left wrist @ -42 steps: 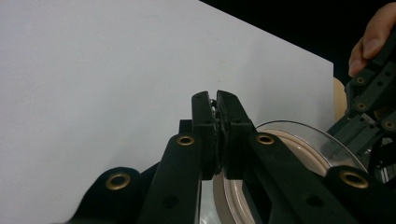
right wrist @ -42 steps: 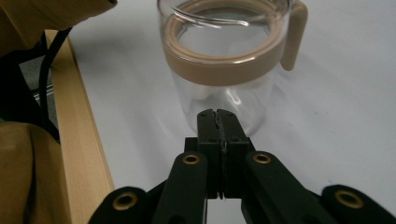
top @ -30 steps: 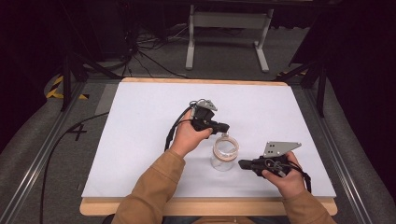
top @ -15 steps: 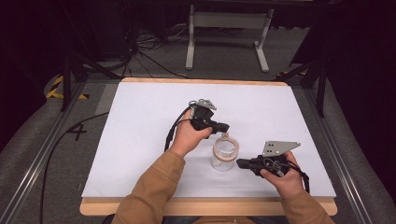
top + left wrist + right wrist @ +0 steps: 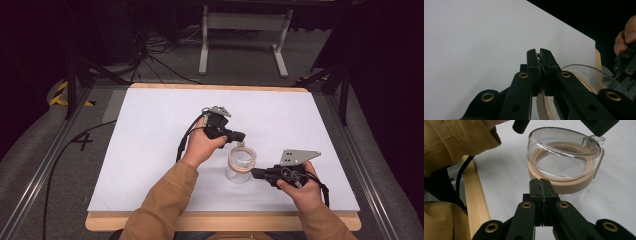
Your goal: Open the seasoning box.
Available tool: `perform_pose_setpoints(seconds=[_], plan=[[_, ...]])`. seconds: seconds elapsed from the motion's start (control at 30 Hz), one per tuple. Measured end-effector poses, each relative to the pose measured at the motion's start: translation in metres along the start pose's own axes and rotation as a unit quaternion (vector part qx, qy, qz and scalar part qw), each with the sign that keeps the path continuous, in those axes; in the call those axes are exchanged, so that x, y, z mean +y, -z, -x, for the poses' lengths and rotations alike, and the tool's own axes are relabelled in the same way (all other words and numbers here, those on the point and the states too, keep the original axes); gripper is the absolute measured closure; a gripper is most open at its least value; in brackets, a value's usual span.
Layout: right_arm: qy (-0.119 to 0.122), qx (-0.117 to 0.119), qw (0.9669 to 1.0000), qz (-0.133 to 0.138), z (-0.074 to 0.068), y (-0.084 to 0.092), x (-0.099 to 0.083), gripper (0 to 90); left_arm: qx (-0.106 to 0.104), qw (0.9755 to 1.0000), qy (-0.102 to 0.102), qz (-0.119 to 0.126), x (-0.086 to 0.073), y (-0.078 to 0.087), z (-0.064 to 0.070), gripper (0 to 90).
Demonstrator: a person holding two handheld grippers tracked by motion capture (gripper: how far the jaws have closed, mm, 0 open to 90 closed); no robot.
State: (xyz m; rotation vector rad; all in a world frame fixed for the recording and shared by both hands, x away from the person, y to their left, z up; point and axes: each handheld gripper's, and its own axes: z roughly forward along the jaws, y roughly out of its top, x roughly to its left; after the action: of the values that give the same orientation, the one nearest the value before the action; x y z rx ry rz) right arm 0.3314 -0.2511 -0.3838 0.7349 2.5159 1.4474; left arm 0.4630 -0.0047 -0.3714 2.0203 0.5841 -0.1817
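- Right gripper (image 5: 255, 173) lay low at the near right of the white table (image 5: 150, 150), held in the right hand (image 5: 300, 187); its 2 jaws were pressed together with nothing between them, tips just short of the container.
- Clear container (image 5: 240, 163) with a beige rim stood on the table between the 2 grippers, near the front edge; in the right gripper view it (image 5: 565, 157) sat just beyond the closed jaws.
- Left gripper (image 5: 240, 136), in the left hand (image 5: 200, 147), was beyond the container, jaws closed and empty, tips at its far rim; contact could not be told.
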Motion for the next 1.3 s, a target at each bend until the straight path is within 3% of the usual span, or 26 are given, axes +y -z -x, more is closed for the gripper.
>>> perform_pose_setpoints(seconds=[0.5,0.6,0.7,0.97,1.3], plan=[[-0.005,-0.017,0.9996,0.02,0.001,-0.003,0.002,90.0,-0.006,0.9999,0.005,0.009,-0.001,-0.002,0.0,84.4],[-0.007,-0.016,0.9996,0.022,0.002,-0.002,0.002,90.0,0.001,1.0,0.001,0.007,-0.001,-0.001,0.001,81.9],[-0.007,-0.017,0.9996,0.022,0.002,-0.002,0.002,90.0,0.024,0.9997,-0.009,0.008,-0.001,0.002,0.003,79.8],[0.001,-0.01,0.9995,0.03,0.003,0.0,0.007,90.0,0.055,0.9977,-0.025,0.031,-0.002,0.029,0.013,78.8],[0.012,-0.002,0.999,0.044,0.007,0.001,0.018,90.0,0.08,0.9956,-0.018,0.047,-0.015,0.06,0.023,78.6]])
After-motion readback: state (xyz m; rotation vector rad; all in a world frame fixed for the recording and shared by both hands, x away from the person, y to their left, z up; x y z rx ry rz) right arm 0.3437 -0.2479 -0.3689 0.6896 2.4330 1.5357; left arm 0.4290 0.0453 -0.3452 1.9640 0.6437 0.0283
